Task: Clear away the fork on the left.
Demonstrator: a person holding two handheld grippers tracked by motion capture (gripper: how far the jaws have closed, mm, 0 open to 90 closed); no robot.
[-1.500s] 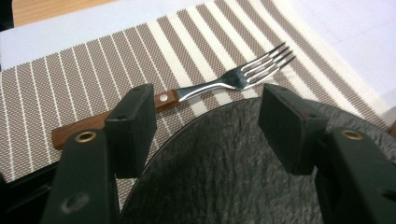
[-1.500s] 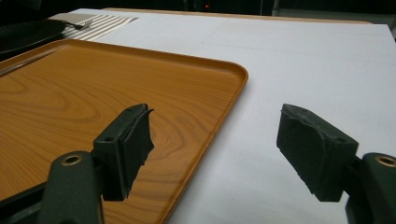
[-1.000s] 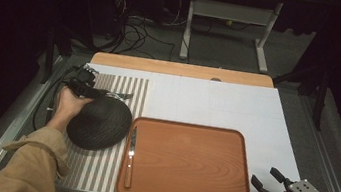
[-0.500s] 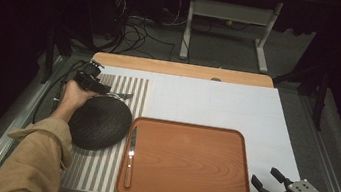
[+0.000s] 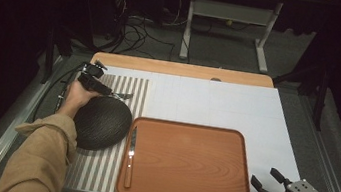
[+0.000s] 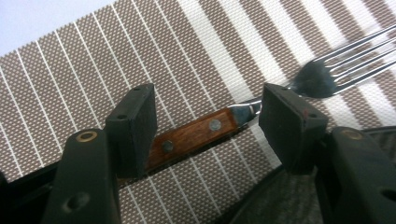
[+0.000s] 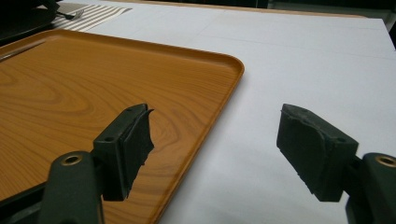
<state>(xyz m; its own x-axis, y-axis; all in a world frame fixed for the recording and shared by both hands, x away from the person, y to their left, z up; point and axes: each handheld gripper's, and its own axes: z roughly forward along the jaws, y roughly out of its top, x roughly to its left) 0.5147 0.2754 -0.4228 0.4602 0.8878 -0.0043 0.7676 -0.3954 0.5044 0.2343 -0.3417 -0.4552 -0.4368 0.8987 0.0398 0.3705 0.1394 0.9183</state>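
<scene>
Wood-handled fork (image 6: 243, 109), 2 rivets, lies between the left gripper's (image 6: 208, 116) parted jaws.

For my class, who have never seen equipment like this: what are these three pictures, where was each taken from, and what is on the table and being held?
A person works at a table holding a hand-held claw in each hand. One picture looks down from above; the other two come from cameras riding on each claw. The left claw is open, its pads either side of a wooden-handled fork lying on a striped placemat, not yet gripped. Beside it sits a dark round bowl. A wooden tray carries a knife. The right claw is open, holding nothing, beside the tray's near right corner.
</scene>
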